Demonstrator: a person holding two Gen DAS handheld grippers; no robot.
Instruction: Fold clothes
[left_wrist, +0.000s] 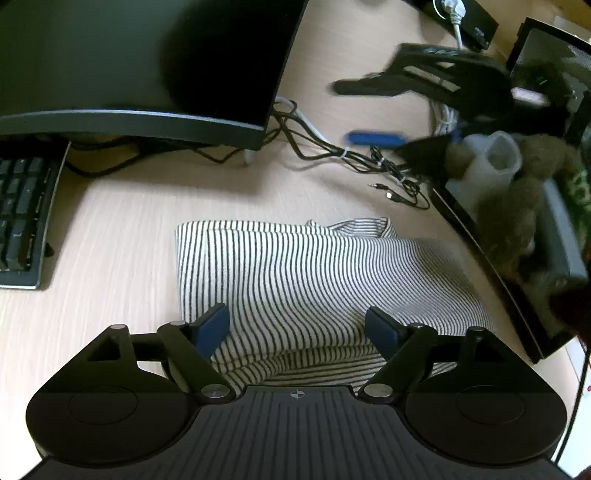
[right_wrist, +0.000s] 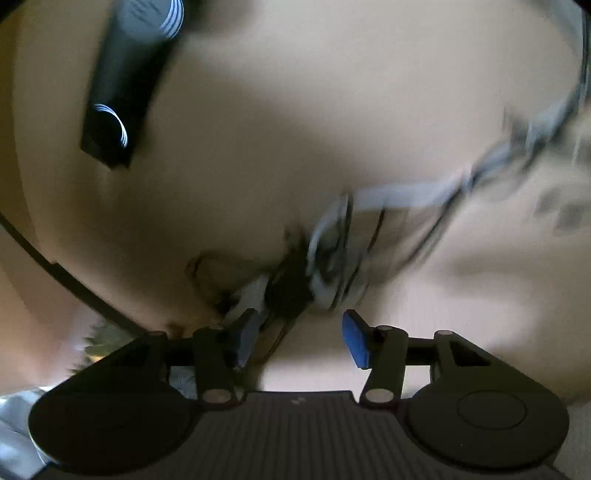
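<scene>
1. Pale wood-grain desk, spreading under everything; seen again in the right wrist view as a blurred beige surface.
2. Dark monitor at upper left, black screen, standing at the back of the desk.
3. Striped garment, black-and-white, folded into a rough rectangle at mid-desk, lying flat in front of the monitor; near edge layered in several folds, a crumpled bit poking out at the far right corner.
4. Black tray along the right desk edge, just beside the garment, loaded with a brown fuzzy item and a pale grey sock-like item; contents blurred.
5. Keyboard at far left, dark keys, only partly in frame.
6. Left gripper, poised low over the near edge of the striped garment, blue pads spread wide and released; cloth visible between the fingers, neither pad pressing on it.
7. Right gripper, away from the garment, over bare desk; blue pads parted, nothing between them, empty. Seen from the left wrist view as a blurred black shape past the garment, above the cables.
8. Black power strip, at upper left in the right wrist view, smeared by blur.
9. Tangle of cables, black and white, trailing across the desk behind the garment.
</scene>
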